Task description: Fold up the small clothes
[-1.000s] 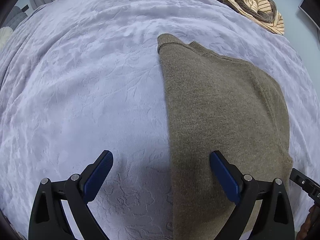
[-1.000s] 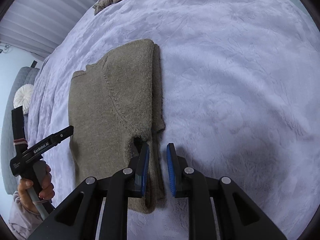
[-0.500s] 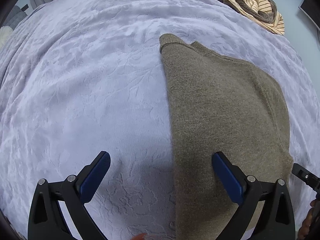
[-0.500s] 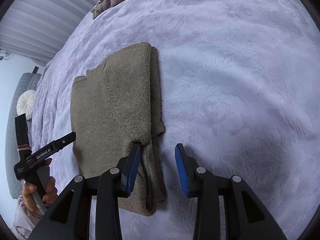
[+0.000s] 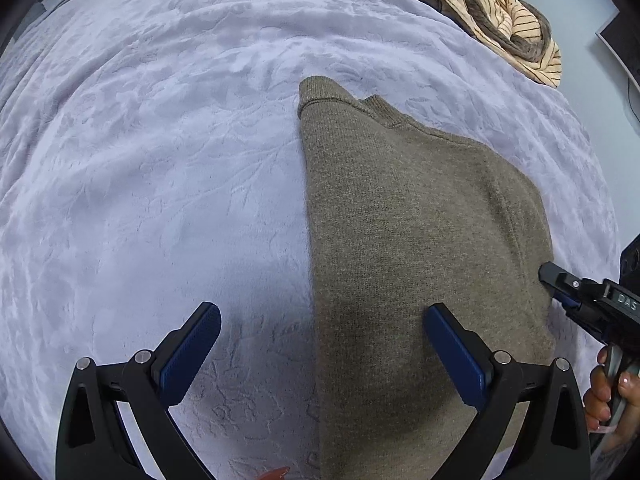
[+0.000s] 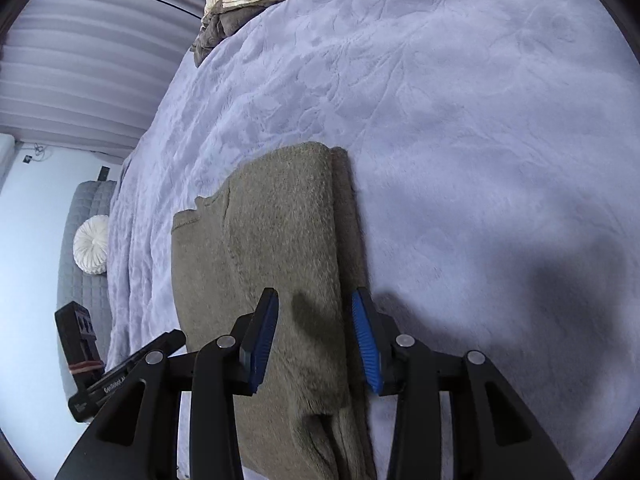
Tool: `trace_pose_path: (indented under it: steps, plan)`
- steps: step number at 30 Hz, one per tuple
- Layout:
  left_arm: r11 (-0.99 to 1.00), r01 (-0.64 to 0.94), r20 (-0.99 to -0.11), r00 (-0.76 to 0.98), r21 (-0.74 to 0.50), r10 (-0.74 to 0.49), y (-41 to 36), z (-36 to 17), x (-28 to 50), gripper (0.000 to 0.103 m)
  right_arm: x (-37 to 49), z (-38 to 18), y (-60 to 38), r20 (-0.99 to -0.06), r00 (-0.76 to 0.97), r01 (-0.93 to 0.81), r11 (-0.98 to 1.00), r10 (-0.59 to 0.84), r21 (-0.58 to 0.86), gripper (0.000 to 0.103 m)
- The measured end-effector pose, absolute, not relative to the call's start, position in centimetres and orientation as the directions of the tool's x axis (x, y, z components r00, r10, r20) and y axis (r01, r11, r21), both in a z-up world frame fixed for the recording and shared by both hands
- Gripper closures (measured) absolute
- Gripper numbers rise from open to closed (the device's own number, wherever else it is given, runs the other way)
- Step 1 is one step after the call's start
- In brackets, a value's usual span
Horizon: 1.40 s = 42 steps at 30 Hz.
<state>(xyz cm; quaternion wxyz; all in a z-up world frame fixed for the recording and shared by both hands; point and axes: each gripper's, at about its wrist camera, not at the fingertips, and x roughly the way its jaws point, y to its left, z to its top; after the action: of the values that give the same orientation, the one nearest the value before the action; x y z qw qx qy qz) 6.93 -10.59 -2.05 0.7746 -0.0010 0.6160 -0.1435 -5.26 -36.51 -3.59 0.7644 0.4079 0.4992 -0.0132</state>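
Lying folded on the lilac embossed bedspread is a brown knitted sweater. Left hand-held gripper gapes wide above its edge. Right hand-held gripper, jaws closing, straddles the folded edge without pinching it.

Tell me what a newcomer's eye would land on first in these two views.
First, the olive-brown knit sweater, folded lengthwise and lying flat on the lavender embossed bedspread. Next, the blue-padded tools: the left tool hangs wide open over the sweater's left edge, while the right tool straddles its folded right edge, its jaws closing with the pads not yet pressing. A striped heap of clothes sits at the far corner.
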Motion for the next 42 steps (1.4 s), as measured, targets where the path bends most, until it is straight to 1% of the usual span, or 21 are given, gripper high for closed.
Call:
trace_pose_path:
  steps: [1,4,6,9,10,11,13,15,16,19,21,24,27,29,31,32,34,38,40,41,42]
  plan:
    - [0.958,0.224,-0.953,0.2,-0.18,-0.226,-10.8,-2.0,6.9,0.001,-4.7,-3.5,-36.5,-0.778,0.497,0.426,0.672,0.386,0.606,0.095]
    - [0.951,0.23,-0.948,0.196,-0.205,-0.252,-11.2,-1.9,6.9,0.001,-4.0,-1.3,-35.9,-0.767,0.524,0.345,0.732,0.369,0.588,0.095]
    - [0.949,0.231,-0.948,0.184,-0.216,-0.261,-11.7,-2.3,7.2,0.001,-3.8,-0.8,-35.6,-0.796,0.501,0.321,0.782,0.339,0.535,0.096]
    - [0.943,0.226,-0.948,0.145,-0.246,-0.282,-12.9,-3.3,7.9,0.001,-3.5,-2.9,-35.6,-0.852,0.425,0.332,0.823,0.305,0.461,0.096]
    - [0.947,0.22,-0.954,0.136,-0.233,-0.266,-13.3,-3.7,8.1,0.001,-3.5,-3.7,-35.7,-0.859,0.413,0.334,0.827,0.303,0.453,0.096]
    - [0.95,0.215,-0.958,0.131,-0.225,-0.257,-13.5,-3.8,8.2,0.001,-3.8,-4.3,-35.8,-0.859,0.41,0.347,0.818,0.307,0.458,0.095]
    - [0.954,0.213,-0.951,0.18,-0.211,-0.25,-13.4,-2.7,8.4,0.001,-4.2,-4.3,-36.1,-0.844,0.427,0.367,0.791,0.325,0.49,0.095]
    - [0.972,0.189,-0.949,0.252,-0.142,-0.188,-12.9,-1.4,9.1,0.001,-4.4,-3.8,-36.0,-0.848,0.42,0.351,0.804,0.322,0.479,0.095]
    - [0.975,0.178,-0.947,0.268,-0.133,-0.178,-12.5,-1.1,9.6,0.001,-4.3,-3.5,-35.9,-0.854,0.414,0.339,0.817,0.316,0.467,0.095]
    - [0.98,0.129,-0.951,0.252,-0.152,-0.181,-11.2,-1.1,11.2,0.001,-4.3,-2.7,-35.8,-0.863,0.408,0.315,0.841,0.298,0.44,0.095]
    - [0.977,0.13,-0.95,0.244,-0.17,-0.197,-11.1,-1.4,11.4,0.001,-4.6,-2.2,-36.3,-0.86,0.416,0.322,0.836,0.297,0.444,0.095]
    - [0.981,0.156,-0.96,0.239,-0.113,-0.148,-11.9,-2.9,10.8,0.001,-4.5,-0.7,-36.5,-0.832,0.472,0.305,0.831,0.292,0.465,0.096]
    - [0.983,0.127,-0.956,0.244,-0.132,-0.16,-11.8,-3.7,10.5,0.001,-3.8,0.0,-35.9,-0.809,0.485,0.249,0.835,0.331,0.491,0.096]
    - [0.984,0.108,-0.957,0.24,-0.143,-0.165,-11.7,-3.9,10.5,0.001,-3.1,-0.6,-34.9,-0.835,0.442,0.223,0.861,0.329,0.457,0.096]
    - [0.983,0.108,-0.957,0.232,-0.15,-0.172,-11.8,-3.9,10.5,0.001,-2.6,-2.6,-34.1,-0.885,0.356,0.22,0.894,0.299,0.391,0.096]
    - [0.983,0.111,-0.959,0.227,-0.149,-0.171,-12.0,-3.8,10.5,0.001,-2.7,-3.4,-34.1,-0.892,0.341,0.226,0.895,0.297,0.384,0.098]
    - [0.984,0.119,-0.961,0.229,-0.132,-0.157,-12.2,-3.6,10.5,0.001,-3.2,-3.5,-34.8,-0.873,0.366,0.253,0.868,0.323,0.428,0.098]
    - [0.984,0.131,-0.963,0.226,-0.117,-0.144,-12.5,-3.6,10.9,0.001,-4.1,-3.1,-36.5,-0.838,0.383,0.312,0.8,0.388,0.513,0.095]
    - [0.985,0.13,-0.964,0.226,-0.116,-0.143,-12.5,-3.6,10.9,0.001,-4.6,-2.8,-37.3,-0.837,0.384,0.33,0.789,0.389,0.518,0.089]
    - [0.984,0.132,-0.963,0.226,-0.117,-0.144,-12.5,-3.6,11.0,0.001,-4.8,-2.7,-37.7,-0.84,0.384,0.338,0.788,0.384,0.515,0.077]
    - [0.984,0.134,-0.963,0.226,-0.117,-0.145,-12.6,-3.6,11.0,0.001,-5.3,-2.8,-38.0,-0.839,0.387,0.347,0.782,0.382,0.517,0.06]
